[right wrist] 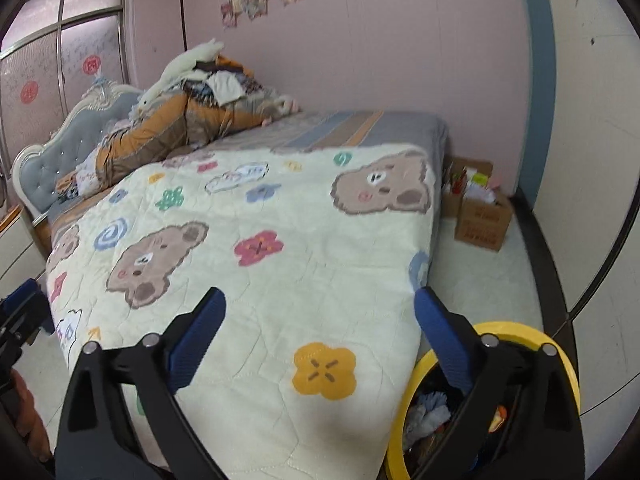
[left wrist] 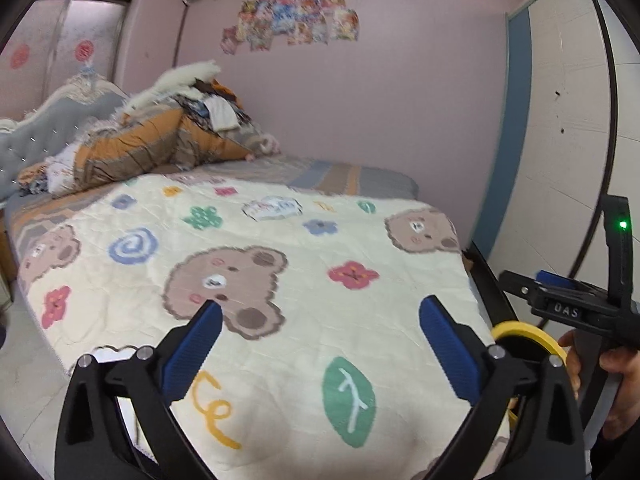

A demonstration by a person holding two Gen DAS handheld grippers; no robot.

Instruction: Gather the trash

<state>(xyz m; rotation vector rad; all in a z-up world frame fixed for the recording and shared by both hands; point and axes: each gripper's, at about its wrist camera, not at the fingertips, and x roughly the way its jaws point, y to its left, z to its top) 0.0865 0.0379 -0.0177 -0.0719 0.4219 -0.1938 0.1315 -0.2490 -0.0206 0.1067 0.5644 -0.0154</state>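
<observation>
A white printed wrapper (left wrist: 273, 208) lies on the bear-print quilt (left wrist: 280, 320) toward the far side of the bed; it also shows in the right wrist view (right wrist: 236, 178). A yellow-rimmed trash bin (right wrist: 416, 392) holding crumpled scraps stands on the floor at the bed's near right corner; its rim shows in the left wrist view (left wrist: 528, 336). My left gripper (left wrist: 320, 320) is open and empty above the quilt's near end. My right gripper (right wrist: 320, 316) is open and empty over the quilt's corner, its right finger above the bin. The right gripper (left wrist: 560, 300) shows at the right of the left view.
A heap of orange bedding and clothes (right wrist: 192, 108) lies against the grey padded headboard (right wrist: 60, 152). Cardboard boxes (right wrist: 480, 216) full of items stand on the floor by the pink wall. A white wardrobe (left wrist: 568, 120) is at the right.
</observation>
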